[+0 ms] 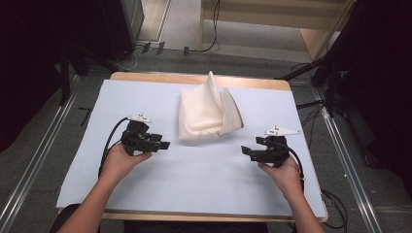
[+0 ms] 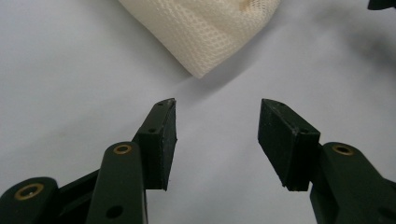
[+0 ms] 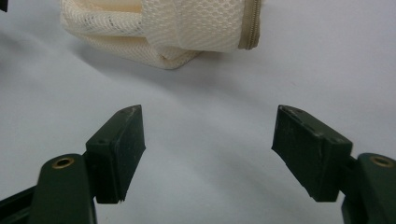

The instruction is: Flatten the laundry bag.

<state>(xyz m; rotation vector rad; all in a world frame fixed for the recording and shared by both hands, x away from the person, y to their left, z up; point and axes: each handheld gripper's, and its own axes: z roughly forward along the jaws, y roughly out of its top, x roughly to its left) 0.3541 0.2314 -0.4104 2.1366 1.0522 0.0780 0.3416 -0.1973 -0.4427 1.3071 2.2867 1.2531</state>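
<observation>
Left gripper (image 1: 165, 144): jaws spread, nothing held.
Right gripper (image 1: 245, 151): jaws spread, nothing held.
Mesh bag (image 1: 208, 112): laid between both, apart.

**Bright table, dark surroundings**

Even overhead light is flooding the pale table (image 1: 145, 184), while the room's sides are falling into black. The mesh bag (image 3: 159, 32) is casting a soft shadow. Both tongs views are looking slightly hazy, with near jaws blurring softly.
</observation>
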